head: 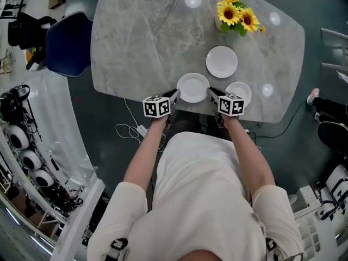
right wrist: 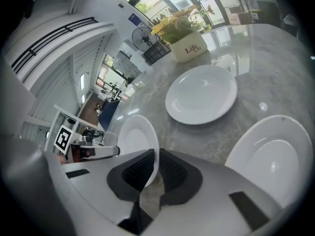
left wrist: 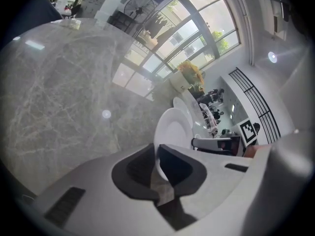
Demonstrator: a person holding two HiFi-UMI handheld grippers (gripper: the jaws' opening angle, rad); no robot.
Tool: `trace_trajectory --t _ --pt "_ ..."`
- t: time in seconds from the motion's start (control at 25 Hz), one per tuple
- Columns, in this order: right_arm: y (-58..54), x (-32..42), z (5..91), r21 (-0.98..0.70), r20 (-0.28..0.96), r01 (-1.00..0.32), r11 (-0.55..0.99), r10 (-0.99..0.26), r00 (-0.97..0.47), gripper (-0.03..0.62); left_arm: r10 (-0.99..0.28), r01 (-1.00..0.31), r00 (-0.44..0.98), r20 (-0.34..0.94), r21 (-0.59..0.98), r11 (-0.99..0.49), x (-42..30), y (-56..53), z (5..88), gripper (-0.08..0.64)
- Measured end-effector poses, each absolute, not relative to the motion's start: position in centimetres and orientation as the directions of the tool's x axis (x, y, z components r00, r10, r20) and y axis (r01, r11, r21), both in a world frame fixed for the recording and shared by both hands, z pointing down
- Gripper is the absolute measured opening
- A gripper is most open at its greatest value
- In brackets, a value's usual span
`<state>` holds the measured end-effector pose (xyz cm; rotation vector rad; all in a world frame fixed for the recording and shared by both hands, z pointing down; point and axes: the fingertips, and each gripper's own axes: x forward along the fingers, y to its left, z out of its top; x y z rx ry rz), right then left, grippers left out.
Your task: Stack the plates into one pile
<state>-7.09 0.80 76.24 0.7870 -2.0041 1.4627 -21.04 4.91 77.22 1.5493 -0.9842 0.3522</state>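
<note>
Near edge of marble table [head: 141,37]: held plate [head: 193,87], white, sat between the two grippers.
Left gripper [head: 175,95]: jaws were clamped on the held plate's left rim, one pad on each face.
Right gripper [head: 211,93]: jaws were clamped on the same plate's right rim.
Second plate [head: 221,62]: lay flat farther in, apart from the held plate.
Third plate [head: 242,88]: lay just right of the right gripper.
Sunflower pot [head: 237,15]: stood beyond the second plate.
</note>
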Motion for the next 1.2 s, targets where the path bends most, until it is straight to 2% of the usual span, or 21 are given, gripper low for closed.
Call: trace_trajectory --t 0.44,1.2 --pt "0.5 -1.3 74.7 -0.644 0.709 -0.732 0.224 -0.184 -0.681 0.052 -0.369 -0.723 0.635 0.678 0.690 0.023 -15.3 4.3 75.4 0.034" --pt "1.7 9.8 75.2 -0.624 0.731 -0.771 0.124 -0.254 -0.633 0.052 -0.272 -0.704 0.693 0.668 0.708 -0.058 -4.5 3.9 75.7 0.032"
